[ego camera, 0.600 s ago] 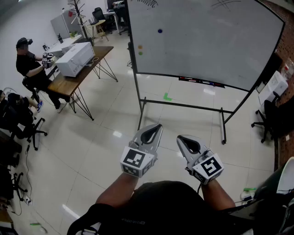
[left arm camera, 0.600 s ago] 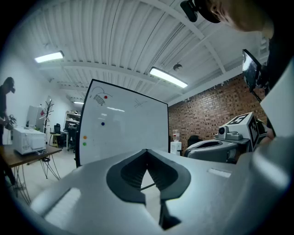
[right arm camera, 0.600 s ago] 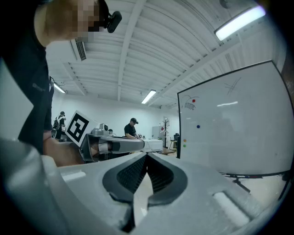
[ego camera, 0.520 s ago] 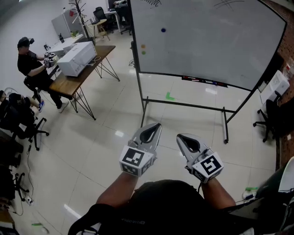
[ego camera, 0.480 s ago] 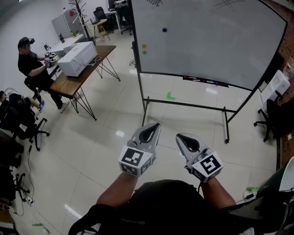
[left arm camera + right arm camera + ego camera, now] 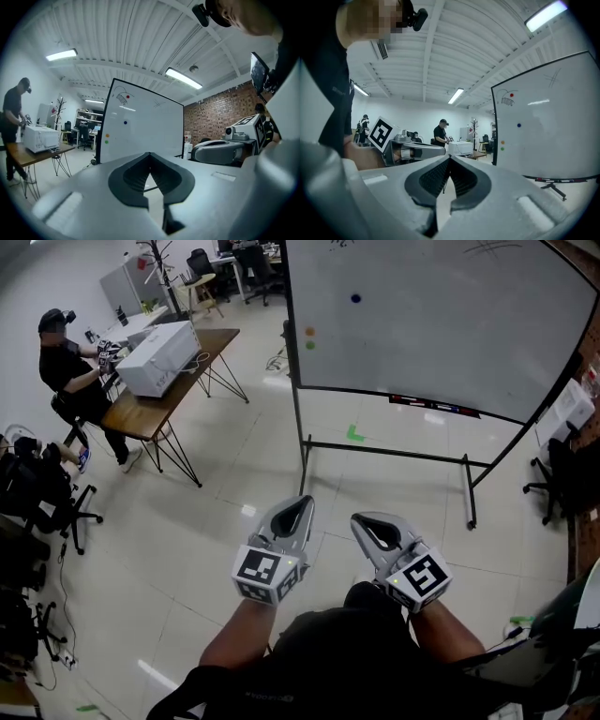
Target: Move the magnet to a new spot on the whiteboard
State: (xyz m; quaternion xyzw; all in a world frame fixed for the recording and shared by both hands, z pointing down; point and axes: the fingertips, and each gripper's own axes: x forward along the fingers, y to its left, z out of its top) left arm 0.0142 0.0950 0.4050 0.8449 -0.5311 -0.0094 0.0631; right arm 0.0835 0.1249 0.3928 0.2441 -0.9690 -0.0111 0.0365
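Tiled office floor carries a wheeled whiteboard (image 6: 450,334). Head view: the blue magnet (image 6: 355,298) sits at the board's upper left, a round dot with no discernible long axis. Left gripper (image 6: 298,505) and right gripper (image 6: 367,519) are well apart from it. Left gripper view: jaws closed, empty. Right gripper view: jaws closed, empty.

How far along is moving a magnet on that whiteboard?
Done: nothing visible yet. The small round blue magnet, the orange magnet and the green magnet sit on the large white whiteboard. In hand: nothing; the left hand-held gripper and the right hand-held gripper are both shut and empty, well short of the board. Left: walk up, grip a magnet, set it on a new spot.
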